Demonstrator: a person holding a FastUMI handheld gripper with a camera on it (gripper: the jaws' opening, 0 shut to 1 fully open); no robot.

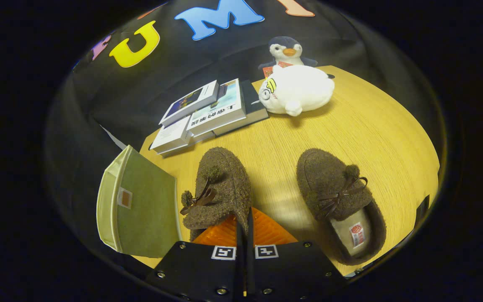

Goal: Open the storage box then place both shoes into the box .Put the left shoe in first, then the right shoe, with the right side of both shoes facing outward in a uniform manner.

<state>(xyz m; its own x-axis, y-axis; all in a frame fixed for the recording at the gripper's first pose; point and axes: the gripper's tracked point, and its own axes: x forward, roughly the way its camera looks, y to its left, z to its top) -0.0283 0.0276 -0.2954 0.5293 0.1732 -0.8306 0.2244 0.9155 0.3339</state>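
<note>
Left slipper: your gripper covers its heel, so you can't tell if the near-closed fingers pinch the rim | right slipper: insole label too small | storage box: inside hidden, near corner cut off | penguin plush: body behind white plush | books: lower ones mostly covered.

Wooden table carried everything — light grain, yellowish. Two brown fuzzy shoes sat on it: left shoe tipped on its side, right shoe flat with opening up. Green storage box was at table's near left edge, beside left shoe. Further back lay pile of books, then white plush — penguin toy just behind it.
</note>
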